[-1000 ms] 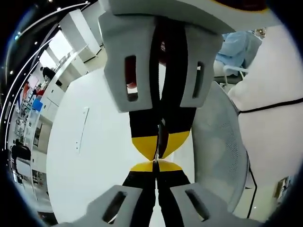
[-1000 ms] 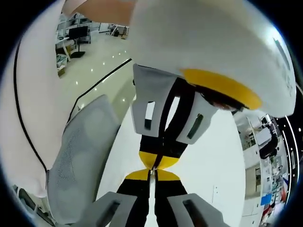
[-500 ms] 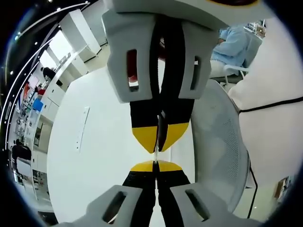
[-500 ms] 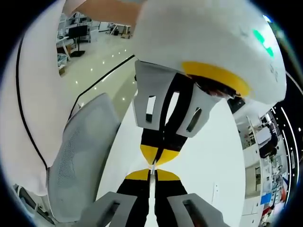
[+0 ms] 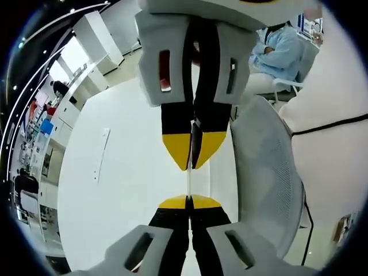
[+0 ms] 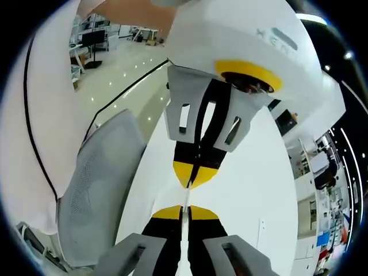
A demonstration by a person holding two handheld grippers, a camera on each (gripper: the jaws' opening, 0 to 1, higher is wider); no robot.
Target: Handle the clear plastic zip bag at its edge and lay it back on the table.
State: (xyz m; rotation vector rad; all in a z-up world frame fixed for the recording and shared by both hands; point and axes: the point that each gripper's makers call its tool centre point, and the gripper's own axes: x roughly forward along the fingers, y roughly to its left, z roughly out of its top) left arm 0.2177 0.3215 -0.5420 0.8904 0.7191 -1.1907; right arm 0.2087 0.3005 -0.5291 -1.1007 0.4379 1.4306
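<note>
Since earlier the claws have drawn apart; left claw [image 5: 188,202] and right claw [image 6: 185,208] each pinch the zip bag edge [image 5: 188,183] taut above the worktop [image 5: 126,190]; next, lower it flat

The zip bag [image 5: 188,183] reaches you edge-on, as a thin pale line running between the two pairs of jaws; its faces, its zip strip and any contents cannot be told. In the right gripper view the bag [image 6: 186,198] is equally thin, and its lower end is hidden between the yellow-tipped jaws. The other gripper [image 5: 191,167] is cut off by the top of the left gripper view, so you cannot see what holds it. The table [image 5: 123,190] runs out under the jaws; its near edge is hidden. The chair [image 5: 267,184] is cut off below. Shelves at the far left are too small to read.
</note>
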